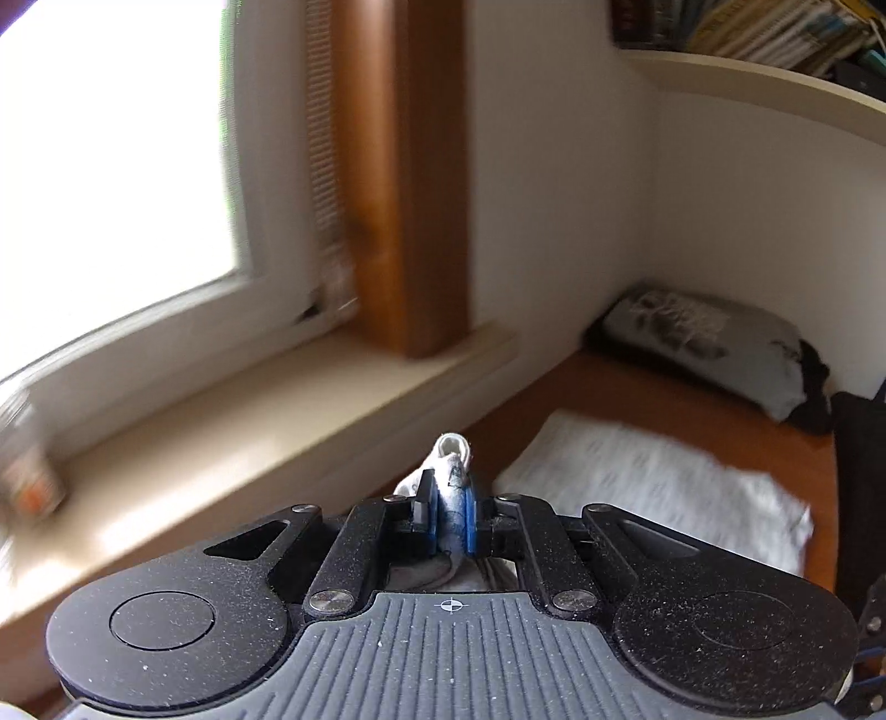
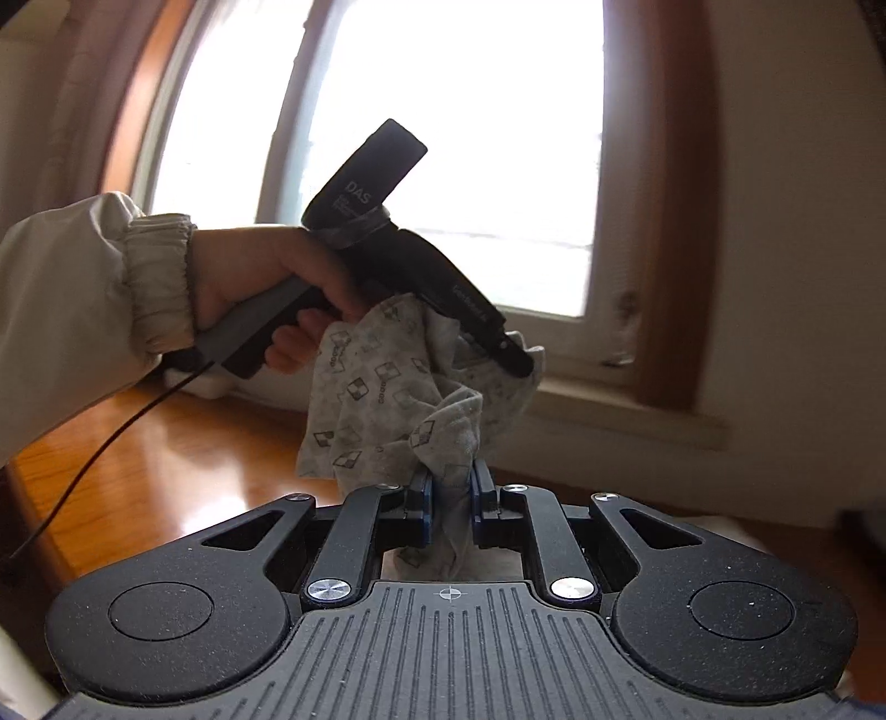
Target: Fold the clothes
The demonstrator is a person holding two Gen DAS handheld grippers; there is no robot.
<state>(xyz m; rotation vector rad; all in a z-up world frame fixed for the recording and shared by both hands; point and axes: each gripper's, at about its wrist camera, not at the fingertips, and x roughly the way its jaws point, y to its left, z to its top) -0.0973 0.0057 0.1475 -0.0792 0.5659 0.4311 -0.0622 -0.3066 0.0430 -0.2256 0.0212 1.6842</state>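
Edges: the sill (image 1: 266,421) runs from lower left toward the centre of the left wrist view and ends at a wood post (image 1: 410,221); the wood top (image 1: 637,399) lies along its right side and meets the wall at right.
Open room: bare wood shows between the sill and a white cloth (image 1: 664,487) lying flat at centre right; in the right wrist view the wood at lower left is bare apart from a black cable (image 2: 111,432).
Containers: a shelf (image 1: 775,83) at upper right holds a row of books (image 1: 775,27); a blurred jar (image 1: 27,471) stands on the sill at far left.
Pillow: a grey pillow (image 1: 714,343) lies against the wall in the far right corner.
Garment: the printed grey garment (image 2: 387,387) hangs bunched in the air, centre of the right wrist view, above the wood and stretched between both grippers.
Left gripper: left gripper (image 1: 449,515) is clamped on a fold of the garment; a hand (image 2: 266,282) with a pale cuff (image 2: 155,282) holds its handle, nose tilted down to the right.
Right gripper: right gripper (image 2: 451,498) is pinched tight on the garment's lower bunch.
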